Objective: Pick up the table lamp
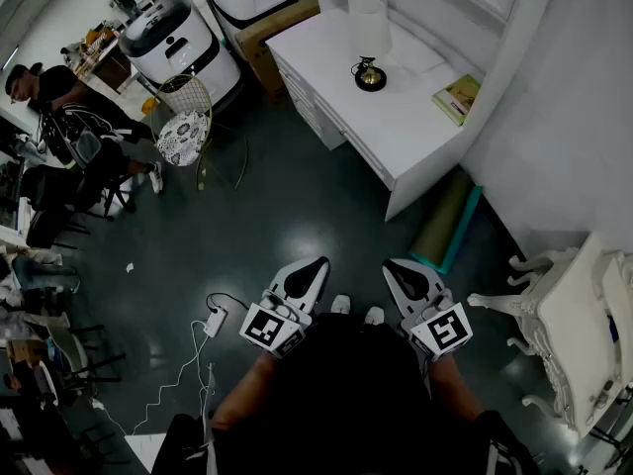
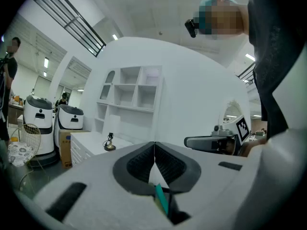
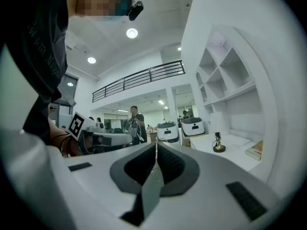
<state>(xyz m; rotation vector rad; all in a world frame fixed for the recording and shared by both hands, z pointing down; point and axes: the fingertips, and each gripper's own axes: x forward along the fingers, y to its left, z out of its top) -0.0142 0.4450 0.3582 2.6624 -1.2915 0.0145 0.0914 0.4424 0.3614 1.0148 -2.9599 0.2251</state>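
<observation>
We see the table lamp [image 1: 370,47] standing on the white desk [image 1: 396,127] at the far end of the room, at about 12 o'clock from both grippers in the head view and well apart from them. A greenish book [image 1: 456,98] lies on the same desk, at about 4 o'clock from the lamp. The left gripper [image 1: 318,262] and the right gripper [image 1: 391,265] are held side by side close to the body, above the dark floor. In the left gripper view the jaws are pressed together with nothing between them, and the lamp [image 2: 110,140] appears small at 9 o'clock from their tips. In the right gripper view the jaws also meet, pinching nothing, and the lamp [image 3: 218,143] stands at 3 o'clock from their tips, far off.
</observation>
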